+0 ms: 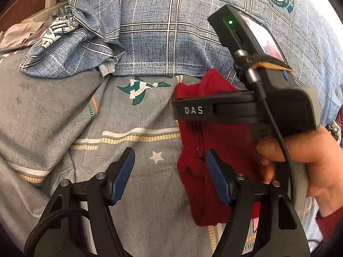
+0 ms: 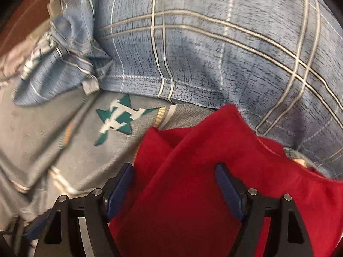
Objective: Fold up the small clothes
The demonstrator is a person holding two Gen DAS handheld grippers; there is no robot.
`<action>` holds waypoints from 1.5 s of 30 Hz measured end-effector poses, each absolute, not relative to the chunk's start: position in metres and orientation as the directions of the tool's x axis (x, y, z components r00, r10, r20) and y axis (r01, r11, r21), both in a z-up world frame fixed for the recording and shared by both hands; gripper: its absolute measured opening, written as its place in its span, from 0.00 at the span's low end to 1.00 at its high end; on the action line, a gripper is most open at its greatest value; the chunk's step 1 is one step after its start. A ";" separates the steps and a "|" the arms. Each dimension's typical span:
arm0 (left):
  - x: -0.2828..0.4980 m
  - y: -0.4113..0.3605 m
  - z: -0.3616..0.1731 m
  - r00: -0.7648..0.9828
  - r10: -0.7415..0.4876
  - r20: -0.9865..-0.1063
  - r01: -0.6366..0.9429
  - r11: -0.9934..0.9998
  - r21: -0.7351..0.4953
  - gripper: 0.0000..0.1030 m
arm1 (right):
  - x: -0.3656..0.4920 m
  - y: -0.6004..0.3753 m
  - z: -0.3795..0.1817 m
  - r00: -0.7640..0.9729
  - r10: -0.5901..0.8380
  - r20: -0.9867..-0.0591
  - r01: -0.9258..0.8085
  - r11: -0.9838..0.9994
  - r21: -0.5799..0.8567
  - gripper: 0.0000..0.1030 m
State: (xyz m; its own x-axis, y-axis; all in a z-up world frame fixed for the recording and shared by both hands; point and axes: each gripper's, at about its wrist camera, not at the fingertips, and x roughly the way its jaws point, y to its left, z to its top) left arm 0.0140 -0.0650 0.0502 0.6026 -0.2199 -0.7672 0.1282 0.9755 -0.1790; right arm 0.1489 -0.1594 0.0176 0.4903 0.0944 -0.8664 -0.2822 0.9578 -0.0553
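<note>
Both pairs of fingers stand apart with nothing clamped. On the left gripper point(image 1: 169, 167) the blue pads hover over bare sheet point(image 1: 133, 171), its right pad at the left edge of the red garment point(image 1: 225, 141). The right gripper point(image 2: 175, 184) hangs directly over the same cloth, pads spread to either side of a raised fold, not pressing it. In the left view the person's hand point(image 1: 300, 160) holds that right gripper above the garment. It lies bunched on the grey sheet, just near of the plaid pillow point(image 2: 214, 53). By its look it is light, limp and thin; it should sag and crease freely. Best pinched at an edge or corner, not the loose middle.
</note>
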 end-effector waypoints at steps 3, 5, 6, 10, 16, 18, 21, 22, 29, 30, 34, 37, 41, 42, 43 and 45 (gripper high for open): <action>0.012 -0.068 0.054 0.592 -0.276 -0.757 0.163 0.961 -0.223 0.67 | 0.139 -0.161 0.025 0.541 0.126 -0.831 -0.305 0.951 -0.054 0.21; 0.009 -0.075 0.057 0.583 -0.311 -0.751 0.206 0.950 -0.233 0.67 | 0.130 -0.165 0.034 0.554 0.160 -0.817 -0.331 0.943 -0.040 0.16; 0.008 -0.080 0.057 0.574 -0.325 -0.751 0.230 0.945 -0.233 0.67 | 0.126 -0.170 0.040 0.567 0.168 -0.807 -0.336 0.941 -0.041 0.15; 0.008 -0.095 0.052 0.552 -0.344 -0.760 0.282 0.934 -0.219 0.67 | 0.113 -0.177 0.055 0.598 0.196 -0.777 -0.344 0.938 -0.029 0.06; 0.021 -0.093 0.039 0.532 -0.323 -0.783 0.232 0.945 -0.232 0.67 | 0.099 -0.198 0.065 0.613 0.199 -0.765 -0.338 0.941 -0.026 0.06; 0.022 -0.087 0.039 0.525 -0.340 -0.780 0.212 0.940 -0.267 0.67 | 0.107 -0.193 0.060 0.596 0.228 -0.770 -0.345 0.939 0.012 0.08; 0.024 -0.082 0.037 0.528 -0.333 -0.781 0.193 0.943 -0.272 0.67 | 0.112 -0.187 0.056 0.556 0.239 -0.796 -0.342 0.939 0.044 0.28; 0.025 -0.082 0.036 0.528 -0.333 -0.781 0.189 0.943 -0.274 0.67 | 0.116 -0.181 0.052 0.544 0.243 -0.803 -0.346 0.937 0.049 0.37; 0.031 -0.079 0.029 0.509 -0.346 -0.789 0.166 0.938 -0.304 0.67 | 0.137 -0.152 0.018 0.500 0.189 -0.845 -0.350 0.937 0.002 0.27; 0.033 -0.078 0.028 0.501 -0.360 -0.787 0.160 0.932 -0.325 0.67 | 0.136 -0.155 0.018 0.516 0.174 -0.839 -0.346 0.938 -0.018 0.21; 0.041 -0.078 0.024 0.509 -0.392 -0.766 0.157 0.917 -0.365 0.67 | 0.124 -0.175 0.039 0.559 0.219 -0.800 -0.362 0.932 0.002 0.12; 0.044 -0.081 0.025 0.507 -0.471 -0.722 0.195 0.879 -0.436 0.48 | 0.115 -0.187 0.051 0.575 0.228 -0.786 -0.368 0.930 0.000 0.12; 0.038 -0.082 0.037 0.541 -0.489 -0.684 0.240 0.870 -0.431 0.31 | 0.112 -0.199 0.061 0.566 0.242 -0.788 -0.366 0.930 0.024 0.12; 0.035 -0.082 0.042 0.551 -0.501 -0.667 0.258 0.863 -0.435 0.30 | 0.111 -0.204 0.065 0.565 0.251 -0.786 -0.356 0.933 0.042 0.12; 0.037 -0.083 0.045 0.560 -0.506 -0.656 0.272 0.860 -0.432 0.29 | 0.111 -0.205 0.066 0.566 0.259 -0.783 -0.349 0.935 0.057 0.16; 0.031 -0.087 0.054 0.581 -0.507 -0.637 0.311 0.861 -0.402 0.29 | 0.110 -0.210 0.075 0.569 0.269 -0.777 -0.328 0.941 0.085 0.62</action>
